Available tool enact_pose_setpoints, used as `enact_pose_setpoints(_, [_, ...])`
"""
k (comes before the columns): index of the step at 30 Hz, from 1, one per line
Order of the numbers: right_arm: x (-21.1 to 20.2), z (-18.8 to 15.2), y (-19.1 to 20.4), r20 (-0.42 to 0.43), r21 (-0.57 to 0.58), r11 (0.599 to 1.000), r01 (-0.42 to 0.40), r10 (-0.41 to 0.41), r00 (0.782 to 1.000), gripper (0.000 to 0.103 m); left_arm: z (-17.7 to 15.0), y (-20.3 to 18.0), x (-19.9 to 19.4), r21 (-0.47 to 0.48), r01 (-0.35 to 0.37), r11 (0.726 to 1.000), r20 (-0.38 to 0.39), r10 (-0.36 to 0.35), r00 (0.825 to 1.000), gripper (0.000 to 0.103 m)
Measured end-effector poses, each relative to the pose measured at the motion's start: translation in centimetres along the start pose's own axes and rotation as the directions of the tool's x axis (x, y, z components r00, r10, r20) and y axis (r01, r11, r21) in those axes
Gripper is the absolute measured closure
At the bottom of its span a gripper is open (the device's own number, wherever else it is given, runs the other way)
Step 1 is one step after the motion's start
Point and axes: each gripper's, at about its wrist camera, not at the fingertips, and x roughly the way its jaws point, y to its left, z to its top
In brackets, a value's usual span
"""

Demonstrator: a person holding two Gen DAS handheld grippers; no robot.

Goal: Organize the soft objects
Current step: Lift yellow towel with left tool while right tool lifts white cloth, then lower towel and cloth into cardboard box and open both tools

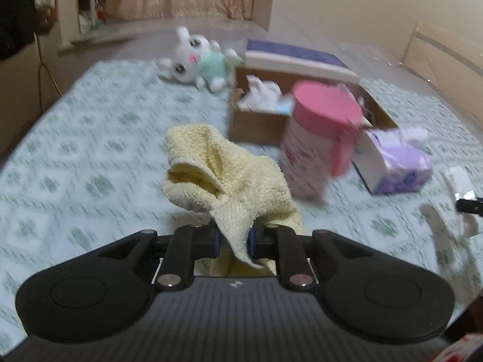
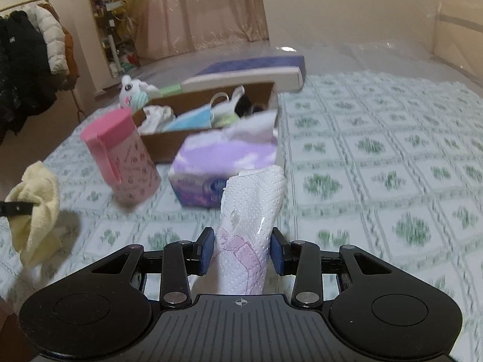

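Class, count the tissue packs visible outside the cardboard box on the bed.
2: a purple tissue pack beside the pink canister, and a white pack in the right claw. Others may be hidden.

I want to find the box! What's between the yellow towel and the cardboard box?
Only bare patterned bedspread lies between the yellow towel and the cardboard box, as the left wrist view shows.
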Motion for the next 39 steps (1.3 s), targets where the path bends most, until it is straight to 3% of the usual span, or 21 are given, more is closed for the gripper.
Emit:
enact_pose_setpoints(8, [1.0,6.6,-1.7,0.089,-0.009,0.997,-0.075,0.076,0.993,0.064,7.4,1.4,0.5,0.08,-0.043,0.996,0.133,0.032,0.991,0.088])
enact_pose_setpoints(14, [3.2,11.6,-1.9,0.145,-0.042,0.993,-0.114,0.119,0.982,0.064,13.4,0.8,3.2,0.103,-0.02,0.994,0.192,0.0,0.981,0.088])
enact_pose_setpoints(27, [12.3,18.8,-1.1,0.117,-0.058,0.982,-0.181,0.187,0.975,0.064,21.1,-5.1,13.9,0.199,0.056,0.978,0.13,-0.083,0.988,0.088])
enact_pose_setpoints(39, [17.1,19.4,-1.9,0.079,-0.05,0.984,-0.171,0.174,0.982,0.064,21.7,-10.7,22.0,0.3,0.159,0.941,0.03,-0.176,0.984,0.087])
